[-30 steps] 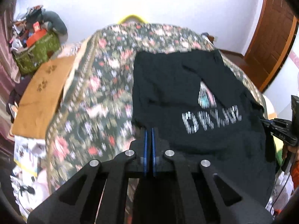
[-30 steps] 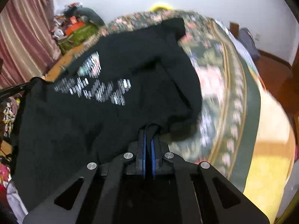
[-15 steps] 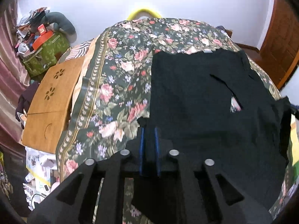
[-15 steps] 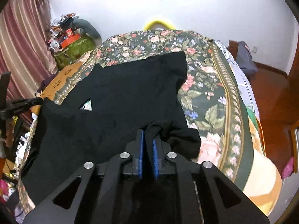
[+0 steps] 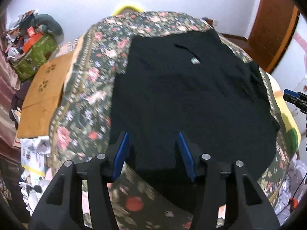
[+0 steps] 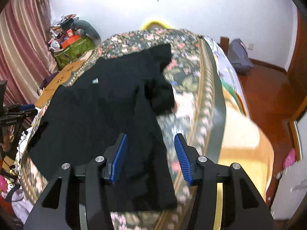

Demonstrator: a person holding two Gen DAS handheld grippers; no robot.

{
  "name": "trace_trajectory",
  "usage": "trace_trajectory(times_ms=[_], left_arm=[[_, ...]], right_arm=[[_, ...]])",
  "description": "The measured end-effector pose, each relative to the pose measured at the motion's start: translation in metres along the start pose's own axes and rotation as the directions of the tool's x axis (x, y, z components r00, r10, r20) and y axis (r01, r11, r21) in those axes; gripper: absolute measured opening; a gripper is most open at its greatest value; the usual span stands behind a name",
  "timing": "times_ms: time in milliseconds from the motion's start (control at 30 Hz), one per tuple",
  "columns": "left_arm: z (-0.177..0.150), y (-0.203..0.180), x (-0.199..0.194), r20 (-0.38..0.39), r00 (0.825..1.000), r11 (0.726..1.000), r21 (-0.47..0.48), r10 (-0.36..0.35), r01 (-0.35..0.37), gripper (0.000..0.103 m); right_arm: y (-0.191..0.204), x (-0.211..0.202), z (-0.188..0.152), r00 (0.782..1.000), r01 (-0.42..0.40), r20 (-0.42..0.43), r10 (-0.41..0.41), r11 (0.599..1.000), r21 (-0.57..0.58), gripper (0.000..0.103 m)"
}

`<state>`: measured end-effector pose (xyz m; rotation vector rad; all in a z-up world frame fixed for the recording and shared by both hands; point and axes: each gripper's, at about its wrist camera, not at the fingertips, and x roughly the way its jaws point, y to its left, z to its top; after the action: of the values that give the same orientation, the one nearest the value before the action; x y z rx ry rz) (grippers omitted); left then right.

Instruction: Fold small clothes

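Both claws opening, nothing gripped.
Black garment [image 5: 191, 99] just ahead of left claw [image 5: 153, 153] and right claw [image 6: 149, 153]: soft, light, limp; best pinched at edge or corner.

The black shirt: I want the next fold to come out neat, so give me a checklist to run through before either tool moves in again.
1. Shirt lying on the bedspread, not hanging off: ok.
2. Left tool free of cloth: ok, jaws opening, pads clear, though the shirt's near edge lies below the gap.
3. Right tool free of cloth: ok, jaws opening, nothing pinched.
4. Sleeve on the right side flat: not ok, bunched.
5. Print hidden by the fold: not ok, a small patch shows.
6. Layers square underneath: cannot tell.
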<state>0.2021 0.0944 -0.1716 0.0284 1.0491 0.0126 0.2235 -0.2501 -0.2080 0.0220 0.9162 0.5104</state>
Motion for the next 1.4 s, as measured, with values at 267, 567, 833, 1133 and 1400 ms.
trace_trajectory(times_ms=[267,567,833,1133,1400], left_arm=[[-0.021,-0.016,0.03,-0.092,0.995,1.0,-0.009,-0.029,0.029,0.053],[-0.025,-0.007,0.029,-0.057,0.997,0.996,-0.072,-0.05,0.046,0.01],[-0.021,0.015,0.007,0.013,0.999,0.988,-0.15,-0.043,0.045,0.006],[0.002,0.045,-0.055,0.174,0.984,0.982,-0.186,0.031,0.002,0.005],[0.053,0.059,-0.101,0.313,0.947,0.977,-0.214,0.071,-0.003,0.005]], right_arm=[[-0.017,0.025,-0.043,0.993,0.012,-0.122,-0.006,0.999,0.052,0.047],[-0.018,0.049,-0.06,0.989,0.011,-0.148,-0.001,0.998,0.068,0.047],[-0.004,0.037,-0.057,0.983,-0.061,-0.171,0.068,0.997,0.048,0.006],[-0.005,-0.031,-0.002,0.99,-0.127,0.063,0.125,0.991,0.033,0.006],[0.004,-0.076,0.066,0.964,-0.104,0.244,0.101,0.995,0.0,0.005]])
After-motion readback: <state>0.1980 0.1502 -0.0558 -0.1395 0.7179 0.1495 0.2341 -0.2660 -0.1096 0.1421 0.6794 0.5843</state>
